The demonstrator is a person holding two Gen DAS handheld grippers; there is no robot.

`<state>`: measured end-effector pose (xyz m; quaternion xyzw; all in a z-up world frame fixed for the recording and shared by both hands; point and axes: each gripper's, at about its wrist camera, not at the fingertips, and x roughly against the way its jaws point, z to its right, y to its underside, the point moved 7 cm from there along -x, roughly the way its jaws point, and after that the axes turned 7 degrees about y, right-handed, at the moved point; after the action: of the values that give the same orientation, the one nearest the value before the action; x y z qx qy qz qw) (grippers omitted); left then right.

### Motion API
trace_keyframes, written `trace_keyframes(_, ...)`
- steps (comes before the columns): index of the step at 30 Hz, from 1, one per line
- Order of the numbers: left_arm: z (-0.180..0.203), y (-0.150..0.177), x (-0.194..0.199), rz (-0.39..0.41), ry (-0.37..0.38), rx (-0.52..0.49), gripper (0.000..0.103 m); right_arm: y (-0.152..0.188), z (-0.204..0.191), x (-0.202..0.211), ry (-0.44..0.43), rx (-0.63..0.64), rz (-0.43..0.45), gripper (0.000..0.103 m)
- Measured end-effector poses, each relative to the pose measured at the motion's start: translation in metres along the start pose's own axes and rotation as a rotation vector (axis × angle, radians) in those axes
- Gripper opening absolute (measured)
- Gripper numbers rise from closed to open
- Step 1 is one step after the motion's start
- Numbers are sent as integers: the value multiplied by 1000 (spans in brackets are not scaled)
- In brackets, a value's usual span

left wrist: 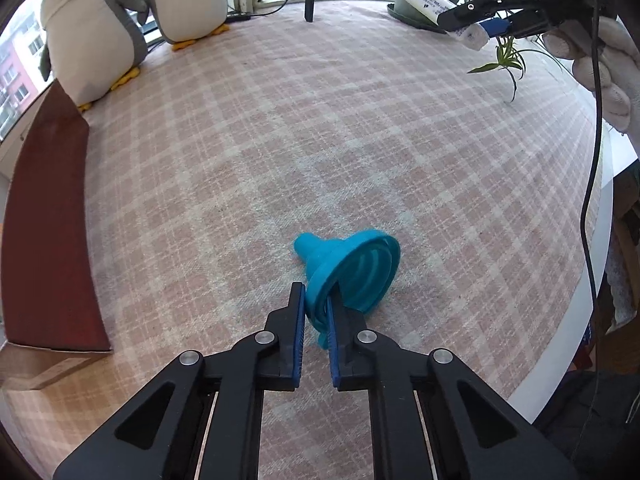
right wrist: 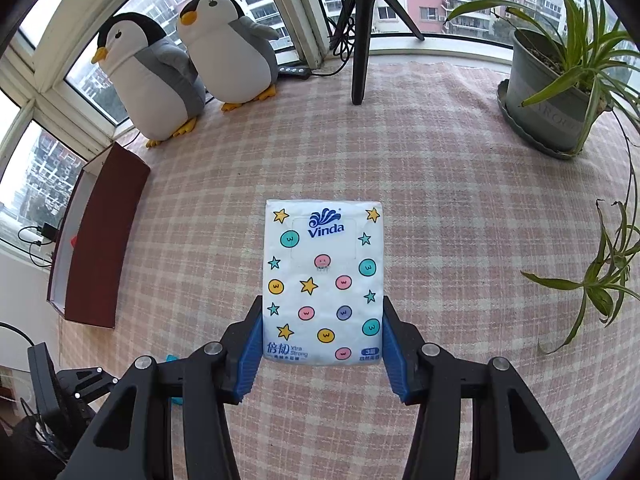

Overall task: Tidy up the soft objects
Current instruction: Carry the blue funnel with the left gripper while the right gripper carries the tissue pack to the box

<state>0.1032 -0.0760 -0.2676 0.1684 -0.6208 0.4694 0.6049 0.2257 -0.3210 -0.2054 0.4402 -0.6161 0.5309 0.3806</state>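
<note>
My left gripper [left wrist: 318,296] is shut on the rim of a blue collapsible silicone funnel [left wrist: 352,272], which lies tilted on the pink checked cloth, spout pointing away to the left. My right gripper [right wrist: 322,308] is shut on a white Vinda tissue pack [right wrist: 323,280] printed with stars and smiley dots, held above the cloth by its two long sides. In the left wrist view the right gripper [left wrist: 472,28] shows at the top right, with the tissue pack [left wrist: 436,4] seen end-on. A dark red open box [right wrist: 96,240] stands at the left edge of the table.
Two plush penguins [right wrist: 160,76] [right wrist: 232,48] stand at the back left by the window. A black tripod [right wrist: 360,40] stands at the back middle. A potted spider plant [right wrist: 552,92] sits at the back right, its runners hanging over the right side. The box also shows in the left wrist view [left wrist: 48,220].
</note>
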Motion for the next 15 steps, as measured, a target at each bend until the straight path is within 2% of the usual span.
trace_keyframes(7,-1,-5,15,45,36,42,8,2,0,1,2,0,4,48)
trace_keyframes(15,-31,-18,68,157,24,138,8,-8,-29,16,-9,64,39,48)
